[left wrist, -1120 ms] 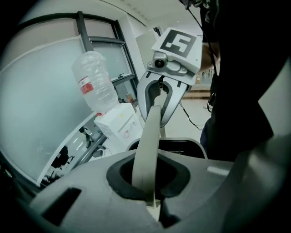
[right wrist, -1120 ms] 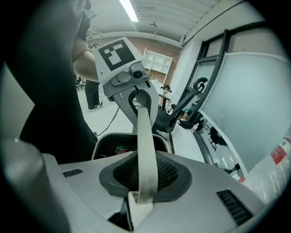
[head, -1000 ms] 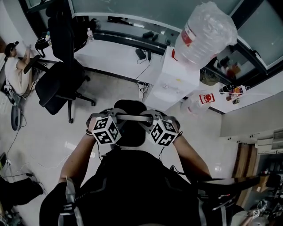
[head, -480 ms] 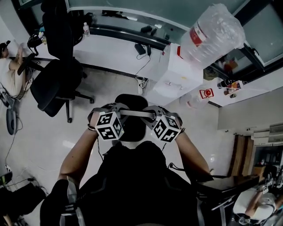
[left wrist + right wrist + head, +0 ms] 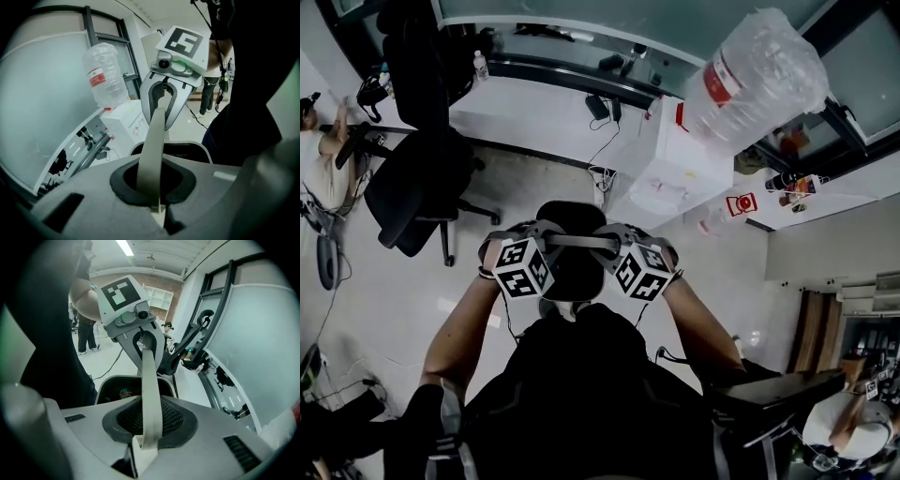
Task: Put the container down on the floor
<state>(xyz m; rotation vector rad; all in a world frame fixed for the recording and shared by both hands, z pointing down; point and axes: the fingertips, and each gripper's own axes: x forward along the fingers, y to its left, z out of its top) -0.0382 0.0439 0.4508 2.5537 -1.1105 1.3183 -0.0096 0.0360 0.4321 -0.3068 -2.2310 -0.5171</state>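
Clamping container (image 5: 572, 217) handle (image 5: 581, 242): left hand-held gripper (image 5: 542, 242), right hand-held gripper (image 5: 617, 246).

The pale, glossy floor (image 5: 394, 291) spreads across the middle of the frame. At the left a black office chair (image 5: 417, 183) stands on it on a star base. Toward the upper right a white water dispenser (image 5: 675, 169) stands on it, with a cable (image 5: 602, 173) trailing down just to its left. A long white bench (image 5: 534, 117) crosses the upper part, carrying a small bottle (image 5: 480, 64) near its left end and a dark device (image 5: 598, 106) near its middle.
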